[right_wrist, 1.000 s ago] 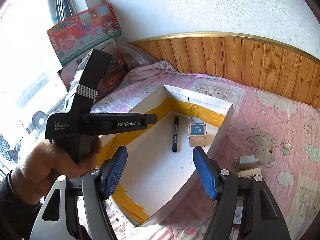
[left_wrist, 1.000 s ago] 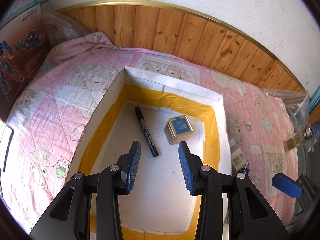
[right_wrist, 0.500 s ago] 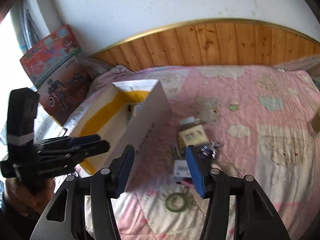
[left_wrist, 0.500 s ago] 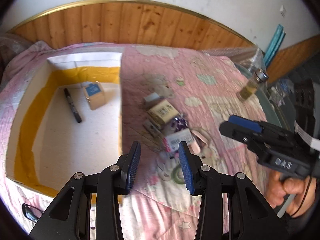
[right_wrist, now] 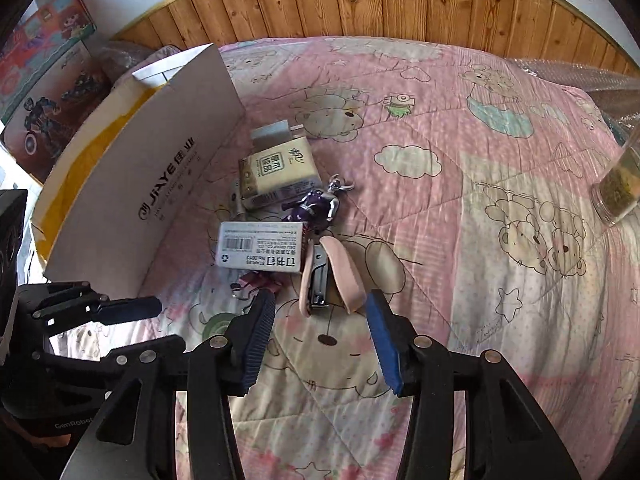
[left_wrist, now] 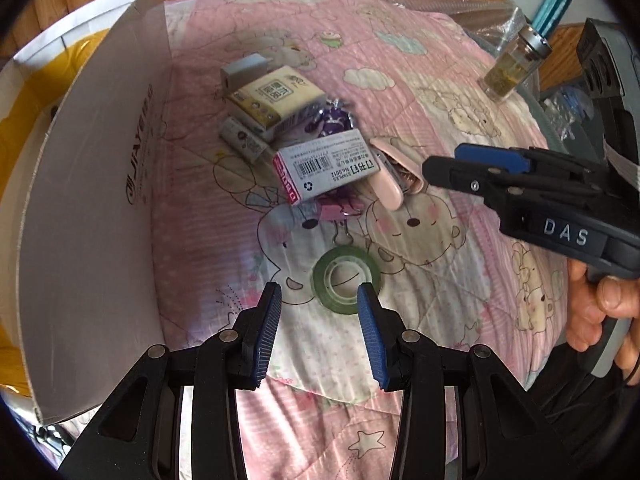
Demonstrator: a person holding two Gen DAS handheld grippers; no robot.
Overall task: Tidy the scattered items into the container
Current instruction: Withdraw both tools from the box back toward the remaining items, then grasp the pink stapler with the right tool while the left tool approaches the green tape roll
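Note:
A white cardboard box with a yellow-taped inside stands at the left on the pink quilt; it also shows in the right wrist view. Scattered beside it lie a staples box, a tissue pack, a purple figure, a pink stapler and a green tape roll. My left gripper is open and empty, just short of the tape roll. My right gripper is open and empty, just short of the pink stapler.
A glass jar with a metal cap stands at the quilt's far right edge. Toy boxes lean by the wall behind the cardboard box. A wooden headboard runs along the back.
Both grippers have swung from the cardboard box to the right and come down close over the scattered items. The left one now faces the tape roll, the right one the stapler.

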